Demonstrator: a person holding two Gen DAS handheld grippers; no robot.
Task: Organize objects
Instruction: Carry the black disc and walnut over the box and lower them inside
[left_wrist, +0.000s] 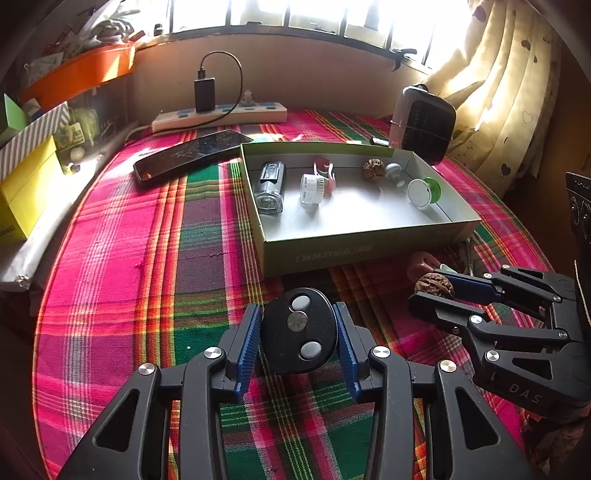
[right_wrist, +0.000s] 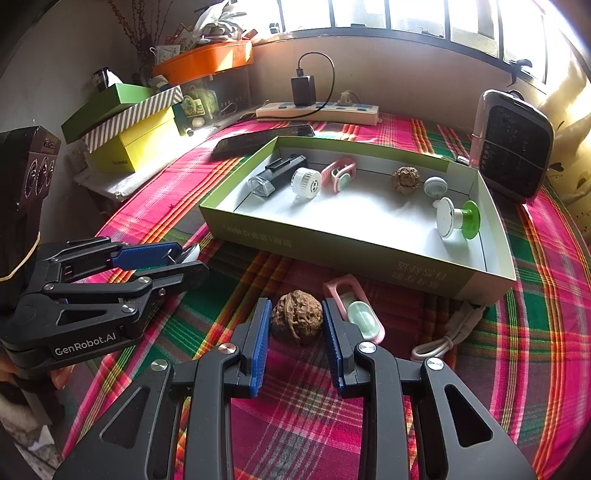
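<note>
My left gripper (left_wrist: 298, 330) is shut on a black oval remote (left_wrist: 299, 329) with grey buttons, just above the plaid cloth. My right gripper (right_wrist: 295, 320) is shut on a brown walnut (right_wrist: 296, 321); it also shows in the left wrist view (left_wrist: 435, 287). An open green box (left_wrist: 354, 251) lies ahead, holding a bike light (left_wrist: 269, 186), a white cap (left_wrist: 312, 188), a pink clip (right_wrist: 338, 173), a second walnut (right_wrist: 405, 178), a grey knob (right_wrist: 435, 186) and a white-green spool (right_wrist: 458, 218). The left gripper shows in the right wrist view (right_wrist: 184, 262).
A pink and mint clip (right_wrist: 356, 314) and a white cable (right_wrist: 450, 336) lie on the cloth before the box. A phone (left_wrist: 192, 153), a power strip (left_wrist: 221, 116) and a small heater (left_wrist: 424, 123) stand behind. Stacked boxes (right_wrist: 129, 122) sit left.
</note>
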